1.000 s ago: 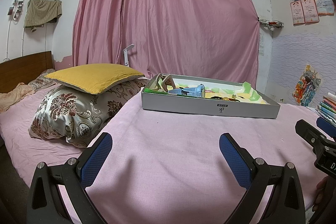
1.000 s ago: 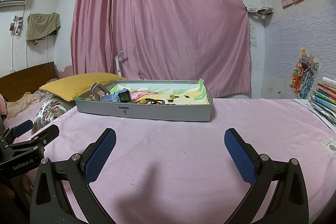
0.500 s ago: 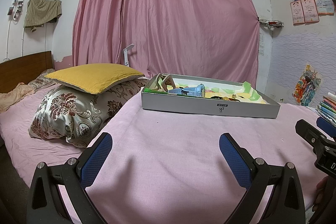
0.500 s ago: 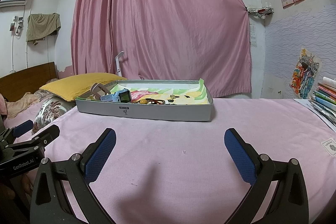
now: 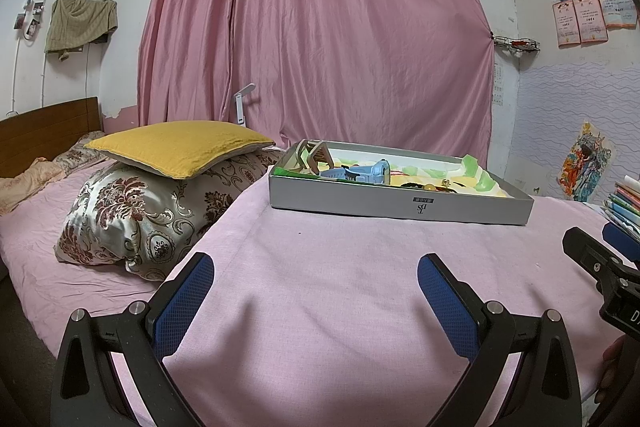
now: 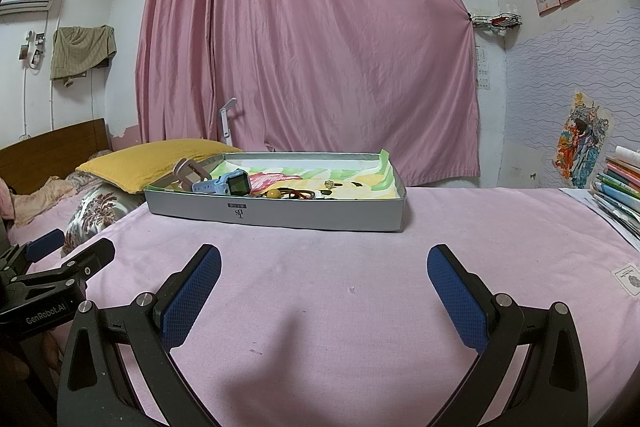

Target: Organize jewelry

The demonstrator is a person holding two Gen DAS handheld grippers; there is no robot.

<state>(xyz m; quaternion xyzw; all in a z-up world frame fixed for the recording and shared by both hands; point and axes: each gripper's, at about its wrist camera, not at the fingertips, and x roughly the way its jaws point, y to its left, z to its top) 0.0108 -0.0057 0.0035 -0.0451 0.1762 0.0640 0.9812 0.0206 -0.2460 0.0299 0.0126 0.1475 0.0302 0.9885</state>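
Jewelry [image 6: 298,193] sits in the gray box [image 6: 280,217] on the pink bed [image 6: 360,287], so both wide, empty grippers, left gripper [image 5: 316,285] and right gripper [image 6: 324,277], should reach in slowly.

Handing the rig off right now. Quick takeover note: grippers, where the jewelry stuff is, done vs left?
Left gripper: open, empty, over the pink bedspread, short of the tray.
Right gripper: open, empty, likewise short of the tray.
Grey tray lies ahead on the bed. Inside: blue watch, beige clip-like piece at its left end, amber bead and dark cord pieces mid-tray, all loose on coloured paper.
Done: nothing visible; nothing gripped.
Left: all the sorting. Small pieces are hard to tell apart from here.
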